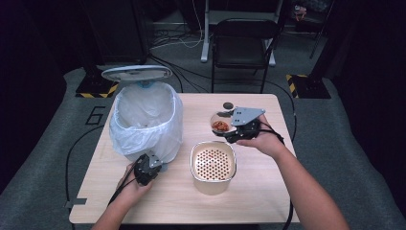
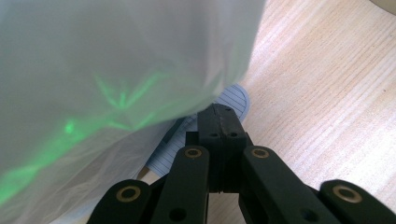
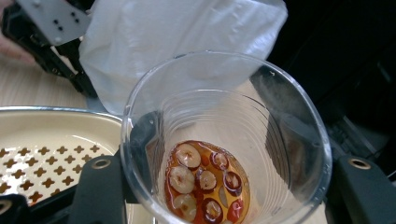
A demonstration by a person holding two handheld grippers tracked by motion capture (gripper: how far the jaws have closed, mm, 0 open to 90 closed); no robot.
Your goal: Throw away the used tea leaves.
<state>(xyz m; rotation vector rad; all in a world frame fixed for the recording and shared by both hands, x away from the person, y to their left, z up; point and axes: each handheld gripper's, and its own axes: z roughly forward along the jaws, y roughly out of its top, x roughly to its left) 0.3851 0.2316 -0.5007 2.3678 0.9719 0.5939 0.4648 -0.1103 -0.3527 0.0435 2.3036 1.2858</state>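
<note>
The right gripper clamps its jaws on either side of a clear plastic cup holding sliced red fruit in amber liquid, right of centre in the high view. To pour well, I judge it should tip slowly over the cream perforated strainer basin at lower centre. The left gripper, jaws pressed together, sits at the foot pedal of the white-bagged bin, upper left. That pedal shows close up in the left gripper view; the open lid in the high view.
</note>
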